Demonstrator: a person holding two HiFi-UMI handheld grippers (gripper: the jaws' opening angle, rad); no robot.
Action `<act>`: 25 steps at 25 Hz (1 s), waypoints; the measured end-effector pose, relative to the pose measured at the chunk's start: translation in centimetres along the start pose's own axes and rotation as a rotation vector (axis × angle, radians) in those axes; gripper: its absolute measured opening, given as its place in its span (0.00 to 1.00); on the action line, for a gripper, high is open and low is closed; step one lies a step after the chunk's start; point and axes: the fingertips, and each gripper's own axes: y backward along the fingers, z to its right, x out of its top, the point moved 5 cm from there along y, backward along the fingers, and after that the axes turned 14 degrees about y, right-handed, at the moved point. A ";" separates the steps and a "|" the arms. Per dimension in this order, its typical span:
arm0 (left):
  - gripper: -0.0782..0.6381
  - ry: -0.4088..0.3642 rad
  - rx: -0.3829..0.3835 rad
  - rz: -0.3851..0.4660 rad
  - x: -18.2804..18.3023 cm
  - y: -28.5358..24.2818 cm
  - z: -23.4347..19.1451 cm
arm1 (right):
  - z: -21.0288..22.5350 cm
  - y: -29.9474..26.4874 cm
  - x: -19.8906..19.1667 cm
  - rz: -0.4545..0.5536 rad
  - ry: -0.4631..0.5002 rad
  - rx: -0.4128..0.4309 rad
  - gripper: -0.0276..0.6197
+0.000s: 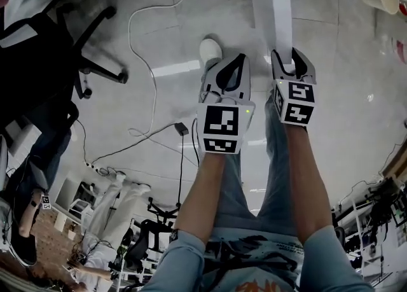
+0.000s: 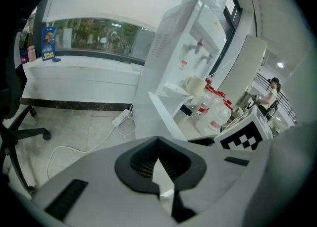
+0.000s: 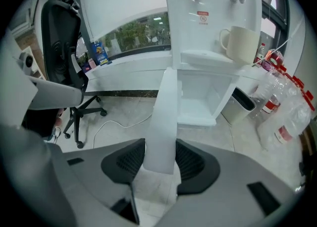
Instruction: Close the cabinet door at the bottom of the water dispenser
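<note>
Right gripper view, left to right:
- A black office chair (image 3: 63, 55) is standing on the tiled floor at far left. A white cable (image 3: 115, 122) is lying loose on the floor beside its base.
- The left gripper (image 2: 158, 141) is showing only in its own view and the head view. Its jaws are pressed together at the tips with nothing between them, and it is hanging in the air just left of the right gripper.
- The right gripper (image 3: 160, 147) is pointing down at the cabinet door (image 3: 166, 105). The door's free edge is sitting between the jaws. The pads appear to be pinching it on both faces, though the contact line is hard to confirm through the wide-angle lens.
- The cabinet door is standing swung out, edge-on to the camera. It is exposing the empty white compartment (image 3: 205, 97) at the bottom of the water dispenser (image 3: 218, 11).
- A cream mug (image 3: 241, 44) is sitting on the dispenser's ledge under the taps.
- A small bin (image 3: 242, 105) is standing on the floor just right of the dispenser.
- Clear red-capped bottles (image 3: 285, 117) are lying in a pile at far right.
</note>
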 end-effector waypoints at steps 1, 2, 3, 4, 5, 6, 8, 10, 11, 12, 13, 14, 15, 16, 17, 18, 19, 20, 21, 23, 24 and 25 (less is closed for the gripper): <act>0.12 -0.001 -0.004 0.002 -0.3 -0.3 0.8 | 0.5 0.1 -0.2 0.004 0.011 0.003 0.36; 0.12 -0.002 -0.006 0.005 -0.5 -0.5 1.5 | 1.0 0.1 -0.4 0.007 0.022 0.006 0.36; 0.12 -0.002 -0.006 0.008 -0.6 -0.7 2.1 | 1.4 0.2 -0.5 0.010 0.032 0.009 0.36; 0.12 0.002 -0.002 0.013 -0.7 -0.8 2.6 | 1.8 0.3 -0.7 0.013 0.041 0.011 0.36; 0.12 0.006 0.002 0.020 -0.6 -0.8 3.1 | 2.2 0.5 -0.9 0.018 0.050 0.013 0.36; 0.12 0.008 0.005 0.028 -0.5 -0.8 3.6 | 2.7 0.6 -1.1 0.026 0.057 0.013 0.36; 0.12 -0.001 0.003 0.044 -0.2 -1.0 4.6 | 3.7 0.8 -1.2 0.046 0.070 0.010 0.36; 0.12 -0.009 0.003 0.050 -0.3 -1.3 5.5 | 4.5 0.9 -1.4 0.060 0.091 0.011 0.36; 0.12 -0.009 0.004 0.052 -0.3 -1.5 5.8 | 4.8 0.9 -1.5 0.066 0.105 0.012 0.36; 0.12 -0.007 0.005 0.053 -0.4 -1.7 6.1 | 5.2 0.9 -1.7 0.073 0.118 0.013 0.36; 0.12 -0.008 0.006 0.054 -0.5 -1.9 6.5 | 5.6 1.0 -1.8 0.081 0.129 0.014 0.36; 0.12 -0.013 0.005 0.053 -0.6 -2.1 6.8 | 6.0 1.0 -1.9 0.089 0.139 0.015 0.36; 0.12 -0.019 0.004 0.051 -0.7 -2.3 7.2 | 6.5 1.1 -2.0 0.097 0.148 0.015 0.36; 0.12 -0.025 0.003 0.050 -0.8 -2.5 7.6 | 7.0 1.1 -2.1 0.103 0.158 0.014 0.36; 0.12 -0.029 0.004 0.049 -0.8 -2.6 7.9 | 7.5 1.1 -2.1 0.108 0.169 0.015 0.36; 0.12 -0.032 0.006 0.048 -0.9 -2.8 8.1 | 8.0 1.2 -2.2 0.111 0.180 0.016 0.36; 0.12 -0.034 0.009 0.047 -1.0 -2.9 8.4 | 8.5 1.2 -2.2 0.114 0.190 0.019 0.36; 0.12 -0.033 0.015 0.047 -1.1 -3.1 8.7 | 9.0 1.2 -2.3 0.117 0.199 0.023 0.36; 0.12 -0.027 0.022 0.050 -1.1 -3.3 8.9 | 9.6 1.2 -2.4 0.120 0.206 0.027 0.36; 0.12 0.001 0.035 0.064 -1.0 -3.7 9.4 | 10.7 1.2 -2.4 0.126 0.216 0.032 0.37; 0.12 0.018 0.039 0.073 -0.8 -3.9 9.7 | 11.2 1.2 -2.4 0.129 0.220 0.033 0.37; 0.12 0.030 0.042 0.081 -0.7 -4.2 10.0 | 11.8 1.2 -2.4 0.133 0.225 0.035 0.37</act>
